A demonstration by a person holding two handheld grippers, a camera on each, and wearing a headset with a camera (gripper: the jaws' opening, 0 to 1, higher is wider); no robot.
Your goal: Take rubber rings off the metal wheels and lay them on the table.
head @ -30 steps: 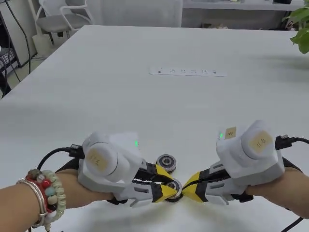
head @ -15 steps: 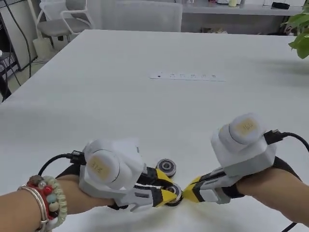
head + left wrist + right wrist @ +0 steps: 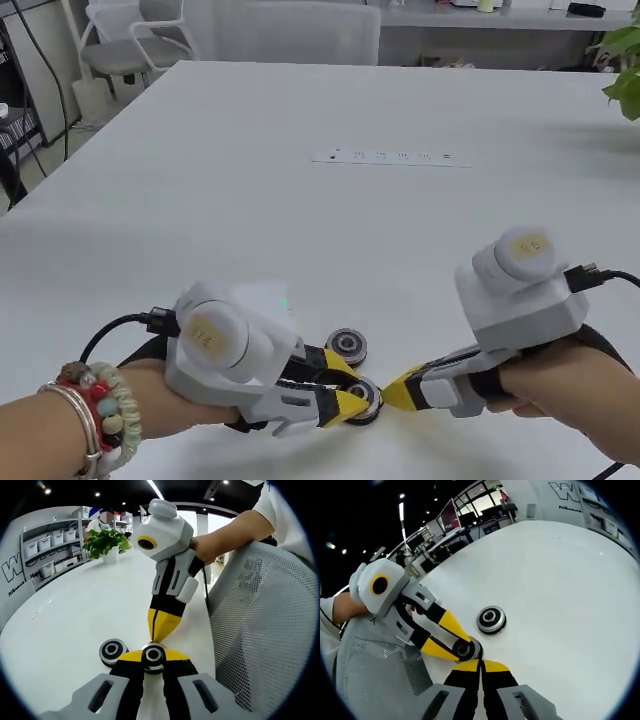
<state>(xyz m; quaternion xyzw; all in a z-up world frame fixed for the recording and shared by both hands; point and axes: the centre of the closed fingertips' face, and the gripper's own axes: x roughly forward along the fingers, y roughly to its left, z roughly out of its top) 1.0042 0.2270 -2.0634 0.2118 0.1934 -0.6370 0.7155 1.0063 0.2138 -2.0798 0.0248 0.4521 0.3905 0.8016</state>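
Clamping a metal wheel [image 3: 363,393] at lower centre, the left gripper [image 3: 343,402] steadies it so the right gripper [image 3: 393,392], jaws pinched shut, can seemingly work at its rubber ring [image 3: 153,669] edge.

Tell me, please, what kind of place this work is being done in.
Most likely an office or lab workroom: a large white table with a power strip on it, office chairs at its far end, and wall shelves with storage bins near a potted plant.
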